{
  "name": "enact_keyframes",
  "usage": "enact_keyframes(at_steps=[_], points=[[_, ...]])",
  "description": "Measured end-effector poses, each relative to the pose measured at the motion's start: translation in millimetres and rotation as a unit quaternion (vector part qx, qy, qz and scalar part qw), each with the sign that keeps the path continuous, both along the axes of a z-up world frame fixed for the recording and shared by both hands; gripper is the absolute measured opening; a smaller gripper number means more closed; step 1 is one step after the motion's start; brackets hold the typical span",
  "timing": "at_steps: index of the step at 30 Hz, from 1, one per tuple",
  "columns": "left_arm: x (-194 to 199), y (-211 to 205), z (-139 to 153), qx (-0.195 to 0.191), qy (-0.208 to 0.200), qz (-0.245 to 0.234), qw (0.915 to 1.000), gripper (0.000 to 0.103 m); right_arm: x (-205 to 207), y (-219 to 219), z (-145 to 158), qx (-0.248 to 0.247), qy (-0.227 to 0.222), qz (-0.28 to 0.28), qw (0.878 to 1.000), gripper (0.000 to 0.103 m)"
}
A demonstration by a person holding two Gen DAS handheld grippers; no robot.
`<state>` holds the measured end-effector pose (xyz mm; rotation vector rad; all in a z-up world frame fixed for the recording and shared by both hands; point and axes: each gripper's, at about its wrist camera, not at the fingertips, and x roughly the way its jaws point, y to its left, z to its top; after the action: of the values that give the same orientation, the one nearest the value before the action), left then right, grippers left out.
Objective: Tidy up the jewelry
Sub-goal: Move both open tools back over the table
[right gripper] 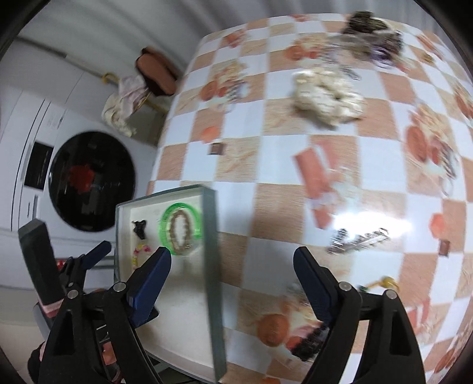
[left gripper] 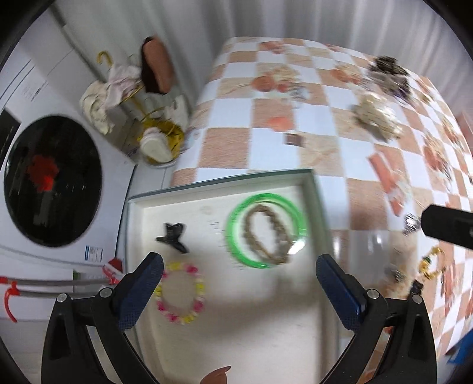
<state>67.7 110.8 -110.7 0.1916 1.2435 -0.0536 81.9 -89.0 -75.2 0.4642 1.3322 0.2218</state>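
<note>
Green catches your eye first: a green bangle [left gripper: 266, 230] lies flat in the white tray [left gripper: 310, 310], with a brown beaded bracelet [left gripper: 267, 234] inside its ring. Your left wrist view shows the tray's floor best, with a black hair clip [left gripper: 173, 237] to the bangle's left and a pink and yellow bracelet [left gripper: 180, 292] just below the clip. Your right wrist view shows far more of the checked table [right gripper: 295, 147]: a silver chain piece [right gripper: 357, 240] in the glare, a cream heap of jewelry [right gripper: 326, 99] further back, a dark heap [right gripper: 372, 26] near the far edge, and a dark item [right gripper: 307, 344] low between your tongs, too blurred to name.

Your left tongs [left gripper: 239, 276] gape wide over the tray and hold nothing; the pink and yellow bracelet sits beside the left pad, the bangle just ahead. Your right tongs [right gripper: 232, 271] also stand well open and empty, straddling the tray's right rim, the silver chain piece ahead and to the right.

The tray sits at the table's left corner; beyond that edge stands a washing machine [left gripper: 53, 180]. Between the tray's right rim and the heaps, the table lies mostly bare.
</note>
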Motion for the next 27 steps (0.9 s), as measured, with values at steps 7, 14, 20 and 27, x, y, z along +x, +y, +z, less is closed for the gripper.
enact_keyframes(at_steps=[7, 14, 20, 27], points=[[-12.1, -55.8, 7.4, 0.002, 0.006, -0.068, 0.9977, 0.103, -31.6, -61.6, 0.6, -0.017, 0.006, -0.058, 0.998, 0.088], [-20.7, -106.5, 7.3, 0.017, 0.004, -0.117, 0.993, 0.103, -67.2, -112.0, -9.2, -0.025, 0.043, -0.099, 0.994, 0.088], [-21.8, -135.4, -5.8, 0.021, 0.033, -0.146, 0.9885, 0.103, -98.0, -148.4, -16.3, -0.042, 0.061, -0.126, 0.989, 0.088], [-24.1, -163.8, -13.4, 0.024, 0.037, -0.19, 0.9808, 0.103, -125.7, -176.5, -33.0, -0.046, 0.087, -0.15, 0.984, 0.088]])
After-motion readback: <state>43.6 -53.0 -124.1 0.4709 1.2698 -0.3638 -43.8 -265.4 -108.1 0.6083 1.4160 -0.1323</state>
